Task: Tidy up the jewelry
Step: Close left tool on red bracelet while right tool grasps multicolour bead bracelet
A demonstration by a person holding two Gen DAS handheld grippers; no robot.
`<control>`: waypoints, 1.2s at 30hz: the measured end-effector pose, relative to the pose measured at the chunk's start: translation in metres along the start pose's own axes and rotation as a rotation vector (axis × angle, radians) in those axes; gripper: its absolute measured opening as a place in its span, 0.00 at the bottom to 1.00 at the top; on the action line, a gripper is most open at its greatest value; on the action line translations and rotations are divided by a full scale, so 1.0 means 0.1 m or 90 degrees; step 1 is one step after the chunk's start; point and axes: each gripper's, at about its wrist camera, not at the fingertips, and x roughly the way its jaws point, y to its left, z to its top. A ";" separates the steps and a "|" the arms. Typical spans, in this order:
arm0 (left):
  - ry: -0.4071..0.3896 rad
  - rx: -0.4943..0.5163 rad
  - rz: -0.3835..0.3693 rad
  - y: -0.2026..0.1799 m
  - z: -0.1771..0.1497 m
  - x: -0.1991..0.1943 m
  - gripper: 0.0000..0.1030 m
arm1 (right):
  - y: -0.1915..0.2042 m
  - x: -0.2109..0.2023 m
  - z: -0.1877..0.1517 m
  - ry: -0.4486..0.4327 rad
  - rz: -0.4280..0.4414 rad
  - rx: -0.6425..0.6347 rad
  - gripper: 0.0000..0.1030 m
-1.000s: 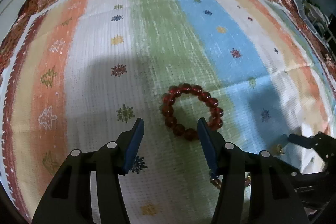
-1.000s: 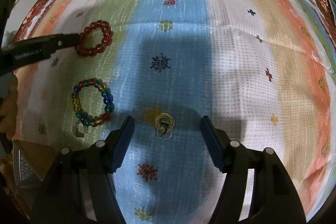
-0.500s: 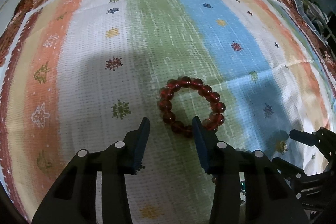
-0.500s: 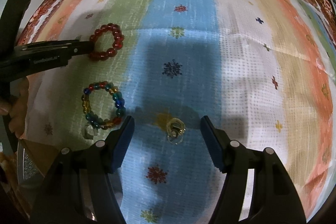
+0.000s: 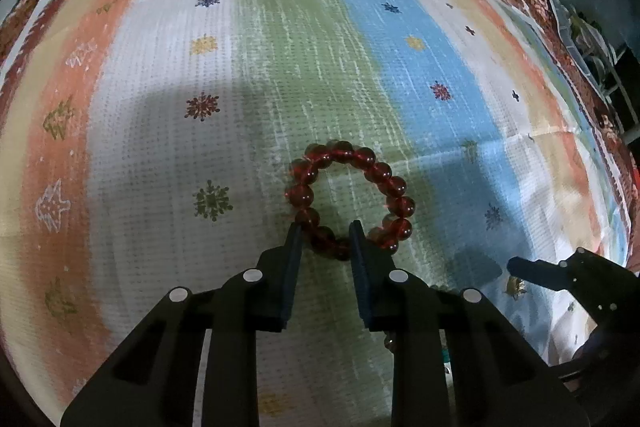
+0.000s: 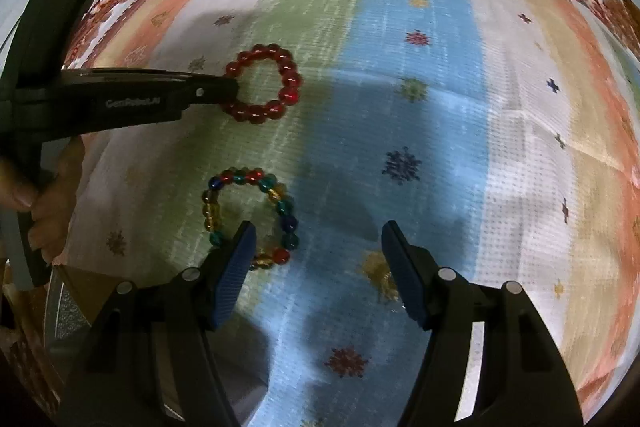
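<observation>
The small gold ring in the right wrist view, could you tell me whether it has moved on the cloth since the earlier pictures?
No. The gold ring still lies by the same yellow motif; only the camera shifted.

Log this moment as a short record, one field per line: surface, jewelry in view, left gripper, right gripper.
surface: striped cloth
jewelry: red bead bracelet, multicolored bead bracelet, small gold piece, all lying on the cloth
left gripper: closing, near side of the red bead bracelet between the jaws
right gripper: open, holding nothing; small gold piece between its jaws, by the right finger
</observation>
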 end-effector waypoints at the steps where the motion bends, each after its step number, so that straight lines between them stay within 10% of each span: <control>1: 0.002 -0.005 -0.006 0.01 0.00 0.00 0.22 | 0.01 0.01 0.01 0.002 0.002 -0.004 0.63; 18: -0.001 -0.002 -0.008 0.01 0.01 0.00 0.17 | 0.11 0.16 0.06 0.017 -0.027 -0.042 0.51; 36: -0.006 -0.014 0.001 0.05 0.01 -0.06 0.00 | 0.08 0.13 0.01 0.012 -0.026 -0.039 0.11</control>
